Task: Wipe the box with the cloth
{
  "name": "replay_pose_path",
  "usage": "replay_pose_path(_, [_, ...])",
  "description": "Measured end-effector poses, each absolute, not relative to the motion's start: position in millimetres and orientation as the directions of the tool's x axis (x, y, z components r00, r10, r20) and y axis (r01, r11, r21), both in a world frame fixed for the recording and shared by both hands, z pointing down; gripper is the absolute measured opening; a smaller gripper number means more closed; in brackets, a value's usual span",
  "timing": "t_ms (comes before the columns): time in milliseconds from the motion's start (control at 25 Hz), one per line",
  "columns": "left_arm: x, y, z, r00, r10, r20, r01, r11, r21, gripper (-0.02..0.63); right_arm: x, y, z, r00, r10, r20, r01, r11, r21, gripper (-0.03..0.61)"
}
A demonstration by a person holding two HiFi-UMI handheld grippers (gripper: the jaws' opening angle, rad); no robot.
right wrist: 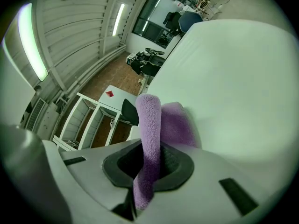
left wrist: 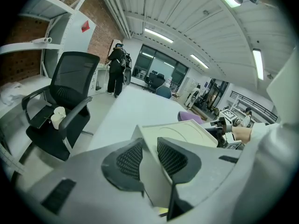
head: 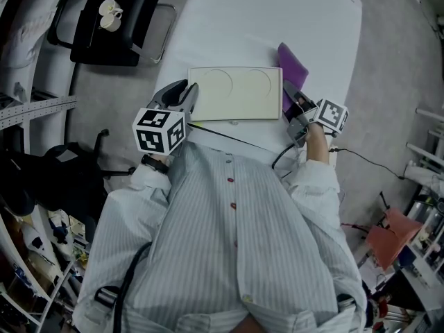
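Tabletop (head: 263,26): white, carrying the box at your near edge.
Box (head: 234,93): cream, lying flat, with nothing on its top face yet.
Cloth (head: 293,68): purple, just beside the box's right side.
Left hand-held gripper (left wrist: 149,160): clamped on the box's left edge, steadying it.
Right hand-held gripper (right wrist: 147,164): closed on a fold of cloth.
Progress: both your grips look set; the whole wipe is still to do.

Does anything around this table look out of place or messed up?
Nothing spilled or damaged. One oddity: white cups sit on the seat of the office chair beside the table. The box lies square, the cloth beside it.
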State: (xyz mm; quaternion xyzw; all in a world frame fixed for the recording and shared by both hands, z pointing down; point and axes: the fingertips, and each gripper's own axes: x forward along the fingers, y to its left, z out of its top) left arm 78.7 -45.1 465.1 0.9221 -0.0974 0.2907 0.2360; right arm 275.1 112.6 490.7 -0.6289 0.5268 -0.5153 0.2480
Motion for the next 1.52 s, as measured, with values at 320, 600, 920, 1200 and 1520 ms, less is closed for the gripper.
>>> replay_pose_path(320, [75, -44, 465, 0.818, -0.029, 0.575, -0.302, -0.871, 0.386, 0.085, 238, 143, 487, -0.129, -0.926, 0.354, -0.391, -0.28, -0.876, 0.043])
replay_pose_path(600, [76, -45, 465, 0.817, -0.025, 0.576, -0.299, -0.873, 0.386, 0.086, 215, 169, 488, -0.138, -0.925, 0.355, -0.358, -0.287, -0.888, 0.043])
replay_pose_path(920, [77, -44, 465, 0.814, -0.021, 0.581, -0.296, -0.875, 0.384, 0.086, 192, 190, 487, -0.122, -0.923, 0.365, -0.352, -0.303, -0.886, 0.043])
replay_pose_path(1200, [79, -43, 465, 0.814, -0.019, 0.581, -0.294, -0.875, 0.384, 0.086, 171, 196, 491, -0.098, -0.894, 0.436, -0.382, -0.371, -0.846, 0.043])
replay_pose_path(1520, [78, -42, 464, 0.819, -0.007, 0.574, -0.282, -0.876, 0.392, 0.087, 141, 172, 492, -0.08, -0.835, 0.544, -0.509, -0.435, -0.743, 0.043])
